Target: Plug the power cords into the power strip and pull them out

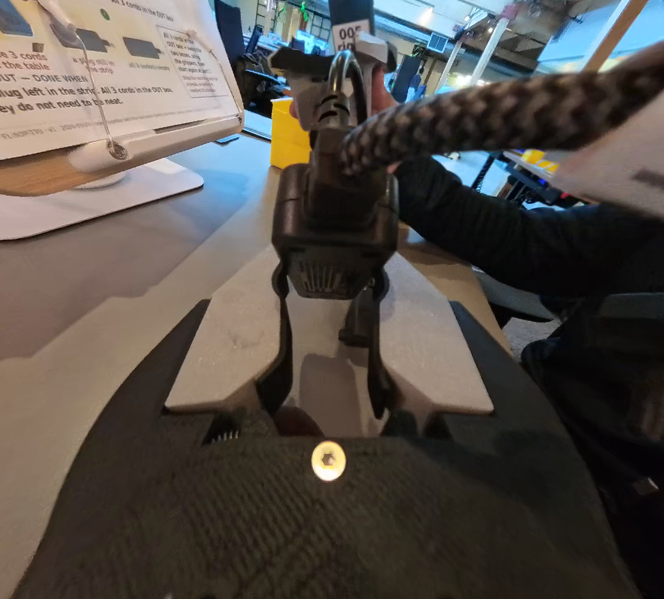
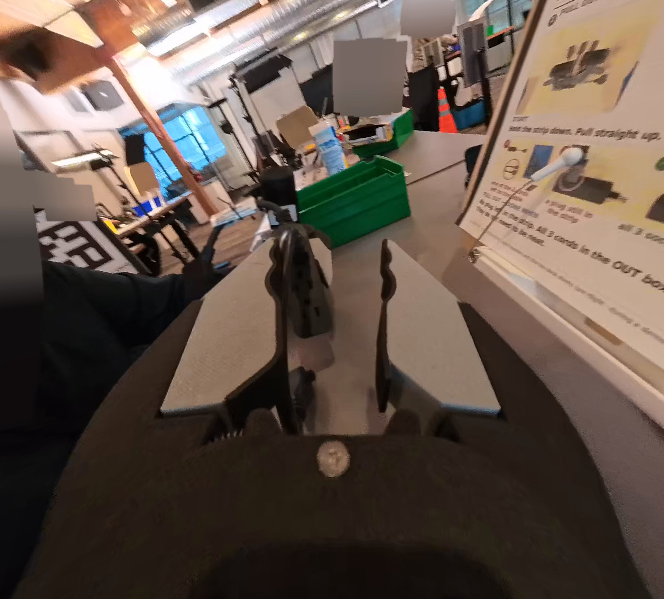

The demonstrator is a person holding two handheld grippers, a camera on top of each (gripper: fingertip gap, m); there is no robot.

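Black, rigid strip — clamped end-on in the left gripper, above the table; right gripper stands open beside it (plug seated); grip hard plug bodies — cords flop.

A grey table carries green bins and a sign stand.
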